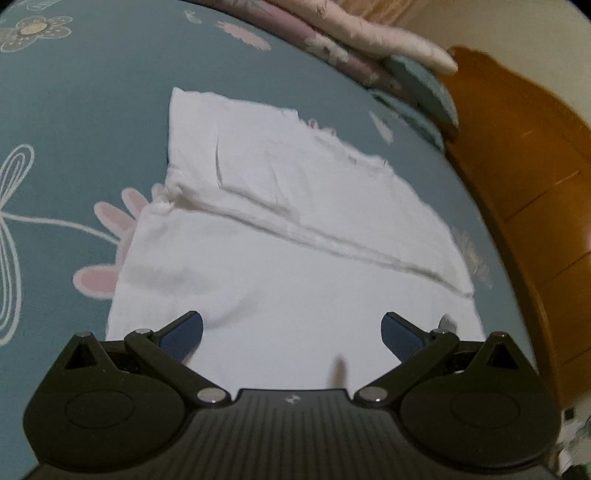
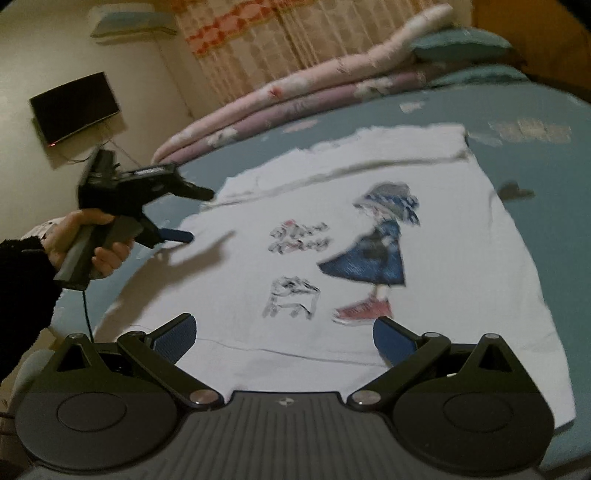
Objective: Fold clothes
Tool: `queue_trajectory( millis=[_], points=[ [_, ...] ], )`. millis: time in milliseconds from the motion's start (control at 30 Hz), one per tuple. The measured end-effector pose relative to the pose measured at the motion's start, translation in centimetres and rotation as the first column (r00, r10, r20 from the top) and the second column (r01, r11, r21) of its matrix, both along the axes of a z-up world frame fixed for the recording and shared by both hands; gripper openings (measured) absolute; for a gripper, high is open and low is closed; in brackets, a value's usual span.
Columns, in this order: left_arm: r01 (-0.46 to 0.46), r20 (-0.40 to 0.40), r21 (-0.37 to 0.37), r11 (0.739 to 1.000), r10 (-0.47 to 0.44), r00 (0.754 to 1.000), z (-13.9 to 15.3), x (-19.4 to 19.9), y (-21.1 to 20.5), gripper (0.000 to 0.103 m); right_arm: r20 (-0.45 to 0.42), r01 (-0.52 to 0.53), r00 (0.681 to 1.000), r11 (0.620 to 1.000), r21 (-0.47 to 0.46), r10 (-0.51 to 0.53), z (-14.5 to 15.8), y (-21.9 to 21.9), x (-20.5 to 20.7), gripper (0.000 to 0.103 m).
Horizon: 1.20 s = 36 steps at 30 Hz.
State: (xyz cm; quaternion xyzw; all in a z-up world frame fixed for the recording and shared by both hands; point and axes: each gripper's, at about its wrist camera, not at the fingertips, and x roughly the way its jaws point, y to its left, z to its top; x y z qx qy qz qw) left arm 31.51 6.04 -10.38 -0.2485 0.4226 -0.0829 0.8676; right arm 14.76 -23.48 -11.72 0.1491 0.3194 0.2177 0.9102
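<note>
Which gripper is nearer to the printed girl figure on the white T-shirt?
The right gripper: open, it hovers just below the printed girl figure on the white T-shirt. The left gripper is open at the shirt's far left edge.

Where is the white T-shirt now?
The T-shirt lies spread flat on the blue bedsheet, in front of the folded quilts. In both views it sits just beyond the open tongs.

White shirt (image 2: 332,229) with a print: a figure in a blue dress, red shoes, blue-and-grey hat, beside black-and-red marks. Teal sheet (image 1: 92,110) with pink petals, white outlined flowers. Pink and mauve quilts (image 2: 295,96), pale flecks. Orange-brown headboard (image 1: 517,166). Cream curtain (image 2: 277,33) with an orange-red band. Black grippers, blue pads (image 2: 177,338).
</note>
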Motion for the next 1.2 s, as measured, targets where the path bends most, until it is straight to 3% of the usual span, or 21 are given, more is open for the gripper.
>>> queue_trajectory(
  millis=[67,200,400,533,767,833,933,1033,1200],
  points=[
    [-0.053,0.002,0.032,0.998,0.053,0.999,0.7,0.1,0.5,0.102,-0.006,0.01,1.0,0.999,0.038,-0.01,-0.3,-0.4,0.2,0.103],
    [0.017,0.018,-0.012,1.0,-0.017,1.0,1.3,-0.1,-0.3,0.102,-0.013,0.026,1.0,0.996,0.08,-0.025,-0.8,-0.9,0.6,0.103],
    [0.11,-0.029,0.059,0.992,-0.108,0.994,-0.2,-1.3,-3.2,0.102,0.013,0.014,1.0,1.0,0.005,-0.014,-0.8,0.4,0.7,0.103],
    [0.163,-0.016,0.153,0.975,-0.163,0.987,-0.4,-5.1,-4.9,0.102,0.015,0.014,1.0,1.0,0.009,-0.015,-0.8,0.3,0.6,0.103],
    [0.273,-0.004,0.216,0.937,-0.279,0.96,0.0,-13.9,-8.0,0.102,0.019,0.019,1.0,1.0,0.009,-0.019,-0.8,0.2,0.3,0.103],
    [0.285,0.009,0.223,0.932,-0.294,0.956,-0.4,-15.7,-8.8,0.102,0.025,0.018,1.0,1.0,0.001,-0.018,-0.8,0.3,0.0,0.103],
    [0.287,0.046,0.32,0.903,-0.318,0.947,-0.6,-17.5,-10.1,0.102,0.033,0.014,0.999,1.0,-0.009,-0.014,-0.7,0.3,-0.4,0.103],
    [0.266,0.069,0.37,0.89,-0.312,0.948,-0.8,-18.3,-10.7,0.102,0.038,0.015,0.999,1.0,-0.012,-0.014,-0.8,0.1,-0.8,0.103],
    [0.235,0.089,0.391,0.89,-0.29,0.953,-1.0,-18.6,-11.0,0.102,0.061,0.015,0.998,1.0,-0.009,-0.014,-1.1,-0.2,-1.3,0.103]
  ],
)
